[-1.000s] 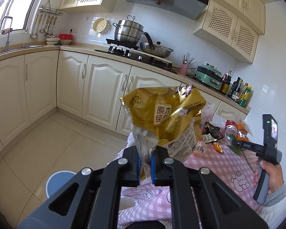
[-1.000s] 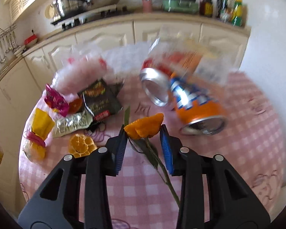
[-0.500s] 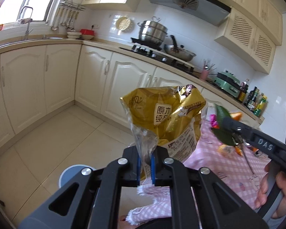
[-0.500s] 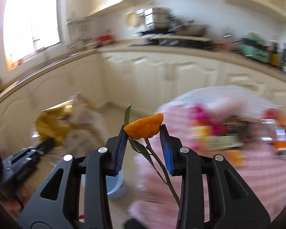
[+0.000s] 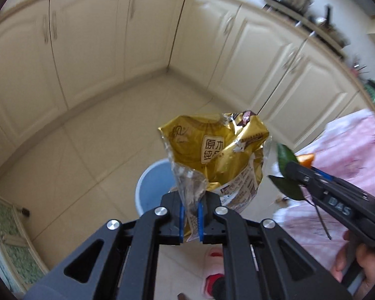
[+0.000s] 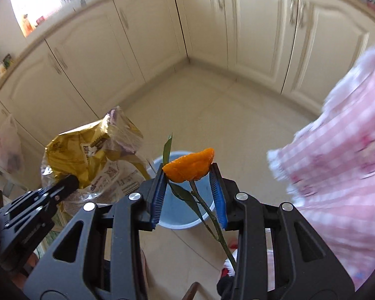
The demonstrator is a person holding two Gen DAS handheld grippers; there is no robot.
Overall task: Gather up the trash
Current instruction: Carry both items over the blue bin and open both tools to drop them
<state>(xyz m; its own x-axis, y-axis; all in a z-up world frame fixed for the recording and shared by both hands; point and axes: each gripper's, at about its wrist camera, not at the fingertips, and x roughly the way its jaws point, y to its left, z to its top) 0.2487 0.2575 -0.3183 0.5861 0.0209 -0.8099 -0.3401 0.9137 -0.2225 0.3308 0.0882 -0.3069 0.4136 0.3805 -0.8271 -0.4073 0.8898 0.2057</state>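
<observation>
My left gripper (image 5: pixel 189 218) is shut on the clear edge of a crumpled gold snack bag (image 5: pixel 220 155) and holds it above a light blue bin (image 5: pixel 153 187) on the floor. The bag also shows in the right wrist view (image 6: pixel 92 160). My right gripper (image 6: pixel 188 195) is shut on a piece of orange peel (image 6: pixel 190 166) with a green leafy stem (image 6: pixel 207 210), held over the blue bin (image 6: pixel 180 212). In the left wrist view the right gripper (image 5: pixel 291 170) sits just right of the bag, with the peel (image 5: pixel 306 160) at its tip.
Cream cabinets (image 5: pixel 87 50) line the far walls around a beige tile floor (image 5: pixel 92 145). The table with its pink checked cloth (image 6: pixel 342 175) hangs at the right. A red and white slipper (image 5: pixel 212 277) shows below the left gripper.
Both grippers have swung away from the table and tilted down towards the floor. The blue bin now lies right below the bag and the peel. Both grips are unchanged.
</observation>
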